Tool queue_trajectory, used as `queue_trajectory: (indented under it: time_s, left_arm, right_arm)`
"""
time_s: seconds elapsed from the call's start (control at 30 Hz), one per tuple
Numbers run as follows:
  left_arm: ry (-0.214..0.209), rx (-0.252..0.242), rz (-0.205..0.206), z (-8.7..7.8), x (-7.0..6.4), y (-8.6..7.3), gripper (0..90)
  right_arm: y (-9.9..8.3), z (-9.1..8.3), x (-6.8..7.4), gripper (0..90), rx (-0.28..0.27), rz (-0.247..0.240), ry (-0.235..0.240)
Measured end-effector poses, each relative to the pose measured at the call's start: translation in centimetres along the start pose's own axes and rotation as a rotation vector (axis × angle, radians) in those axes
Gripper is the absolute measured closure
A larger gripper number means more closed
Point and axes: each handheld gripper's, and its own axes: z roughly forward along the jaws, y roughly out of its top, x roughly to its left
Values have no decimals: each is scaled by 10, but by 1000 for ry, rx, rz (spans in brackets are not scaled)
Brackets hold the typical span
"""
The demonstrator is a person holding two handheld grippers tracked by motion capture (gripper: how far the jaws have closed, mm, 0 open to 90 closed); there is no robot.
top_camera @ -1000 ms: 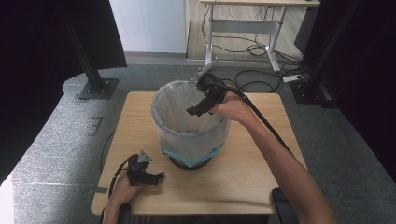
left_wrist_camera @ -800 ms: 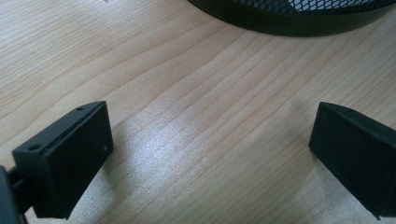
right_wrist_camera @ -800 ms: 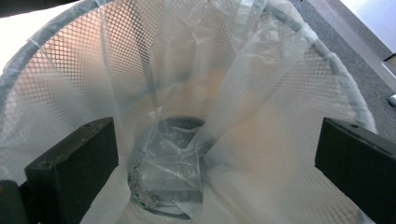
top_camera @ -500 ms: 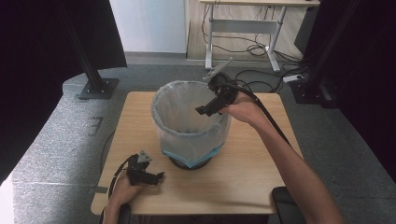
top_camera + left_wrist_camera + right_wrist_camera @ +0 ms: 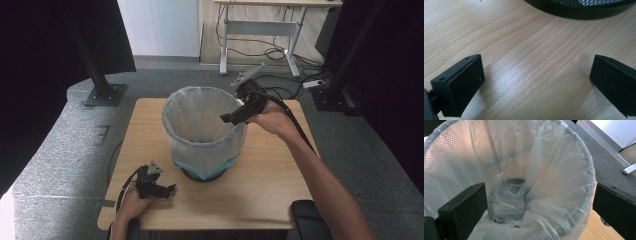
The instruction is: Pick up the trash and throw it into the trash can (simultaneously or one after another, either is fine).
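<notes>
A wire mesh wastebasket (image 5: pixel 172 107) lined with a translucent plastic bag stands at the middle of the wooden table (image 5: pixel 270 170). My right gripper (image 5: pixel 231 117) hovers over the basket's right rim, open, with nothing between its jaws. In the right gripper view the right gripper (image 5: pixel 537 195) looks down into the liner (image 5: pixel 554 165), where a crumpled clear plastic thing (image 5: pixel 507 207) lies at the bottom. My left gripper (image 5: pixel 167 190) rests low on the table's front left, open and empty. In the left gripper view the left gripper (image 5: pixel 536 72) faces the basket's black base (image 5: pixel 579 10).
The table's right half and front strip are bare wood. Behind the table stand a desk on white metal legs (image 5: pixel 260 25) and floor cables (image 5: pixel 280 50). A black stand foot (image 5: pixel 105 95) sits at back left. A black seat edge (image 5: pixel 310 220) lies at front right.
My right gripper has moved to the right, from above the basket's mouth to over its right rim. The left gripper has stayed put.
</notes>
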Motion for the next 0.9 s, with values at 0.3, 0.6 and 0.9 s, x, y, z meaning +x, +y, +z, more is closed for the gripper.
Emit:
queue_trajectory:
  time_s: [0.3, 0.6, 0.9]
  left_arm:
    - [0, 0, 0, 0, 0, 0, 0]
    - [0, 0, 0, 0, 0, 0, 0]
    - [0, -2, -2, 0, 0, 0, 0]
  right_arm:
    - [-15, -13, -6, 0, -20, 20, -19]
    - [-30, -21, -11, 0, -30, 37, -34]
    - [-47, -29, -14, 0, -27, 32, -56]
